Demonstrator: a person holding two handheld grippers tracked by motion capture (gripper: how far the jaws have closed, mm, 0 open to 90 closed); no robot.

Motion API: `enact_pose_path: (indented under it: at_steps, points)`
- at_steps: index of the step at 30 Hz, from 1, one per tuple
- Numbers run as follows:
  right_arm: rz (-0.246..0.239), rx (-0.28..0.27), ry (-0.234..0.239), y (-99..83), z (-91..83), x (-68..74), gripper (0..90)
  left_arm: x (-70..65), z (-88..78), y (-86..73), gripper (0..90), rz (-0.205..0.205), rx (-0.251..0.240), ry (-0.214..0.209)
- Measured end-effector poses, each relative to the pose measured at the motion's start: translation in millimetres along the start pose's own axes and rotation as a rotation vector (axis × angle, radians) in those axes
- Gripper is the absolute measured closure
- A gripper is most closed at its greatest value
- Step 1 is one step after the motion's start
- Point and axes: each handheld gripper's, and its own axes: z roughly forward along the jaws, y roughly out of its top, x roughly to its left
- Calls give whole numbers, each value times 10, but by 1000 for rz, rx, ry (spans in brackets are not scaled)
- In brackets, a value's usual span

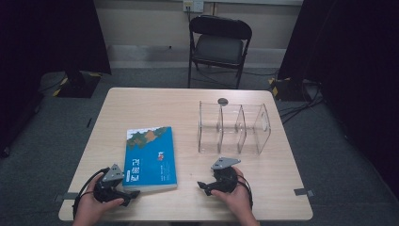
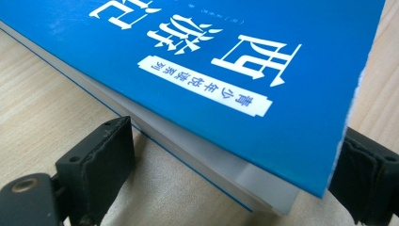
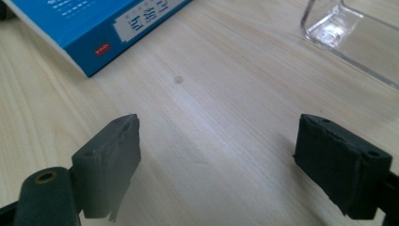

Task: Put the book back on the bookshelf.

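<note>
White "西游记" and "青少年悦读系列" on blue book (image 2: 226, 56)

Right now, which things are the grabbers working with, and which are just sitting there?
In the job:
- blue book, its near corner between the left gripper fingers
- left gripper, at that corner
- right gripper, open above bare table

Just lying about:
- clear plastic divider rack
- small dark round thing behind the rack
- black folding chair
- table

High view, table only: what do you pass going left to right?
left gripper → blue book → right gripper → clear acrylic divider rack
</note>
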Motion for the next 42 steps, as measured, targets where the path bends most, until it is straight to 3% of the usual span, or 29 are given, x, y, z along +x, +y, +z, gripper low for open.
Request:
enact_pose_path:
  at_steps: [4,5,6,10,21,24,27,28,33,39,42]
  points:
    - [-48,18,-4,62,-12,70,135,18,-9,7,91,14,1,9]
    - [-48,18,-4,62,-12,70,135,18,-9,7,91,14,1,9]
    - [-53,22,32,94,-12,87,135,11,-7,12,91,7,7,1]
    - [-46,8,48,124,4,89,135,1,-8,22,92,-2,10,0]
    - [-59,19,61,188,99,127,135,10,-21,56,94,-8,28,-2]
    - [-65,22,63,216,133,147,135,16,-39,65,96,-26,18,-15]
    - [-69,30,70,234,163,164,136,41,-56,78,97,-7,17,-12]
    - [-78,46,79,250,195,178,136,36,-52,73,103,-26,15,-18]
    - [-84,58,87,303,274,209,136,37,-89,102,107,-29,-4,-17]
    - [-140,69,88,409,326,296,135,29,-99,119,117,-43,2,-22]
    - [-140,67,94,457,328,319,136,39,-117,131,124,-43,-8,-22]
